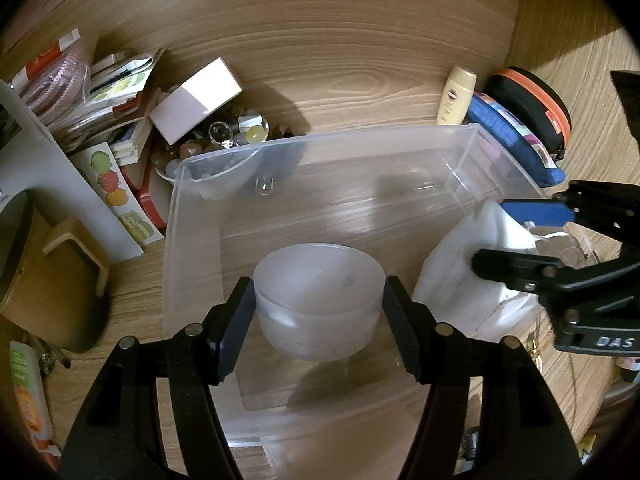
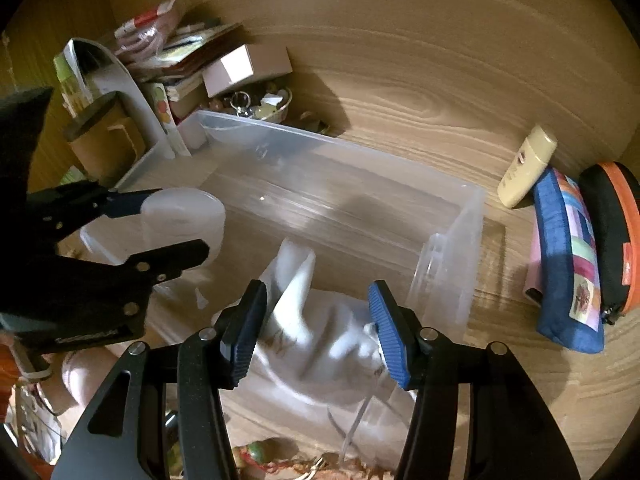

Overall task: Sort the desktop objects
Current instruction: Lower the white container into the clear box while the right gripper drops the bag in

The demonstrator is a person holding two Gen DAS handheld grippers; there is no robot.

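A clear plastic bin (image 1: 400, 136) stands on the wooden desk; it also shows in the right wrist view (image 2: 456, 240). My left gripper (image 1: 318, 316) is shut on a frosted round jar (image 1: 318, 296) and holds it inside the bin; the jar shows in the right wrist view (image 2: 184, 224) too. My right gripper (image 2: 316, 330) has its jaws wide apart around a white plastic bag (image 2: 320, 340) at the bin's right end, without a firm pinch that I can see. The bag (image 1: 464, 280) and right gripper (image 1: 520, 236) also show in the left wrist view.
A cream lotion bottle (image 1: 456, 96), a blue patchwork pouch (image 1: 516, 132) and a black-and-orange case (image 1: 536, 104) lie right of the bin. A white box (image 1: 196, 100), a bowl of trinkets (image 1: 224, 136) and stacked papers (image 1: 108, 92) crowd the left. An orange tube (image 1: 28, 396) lies near left.
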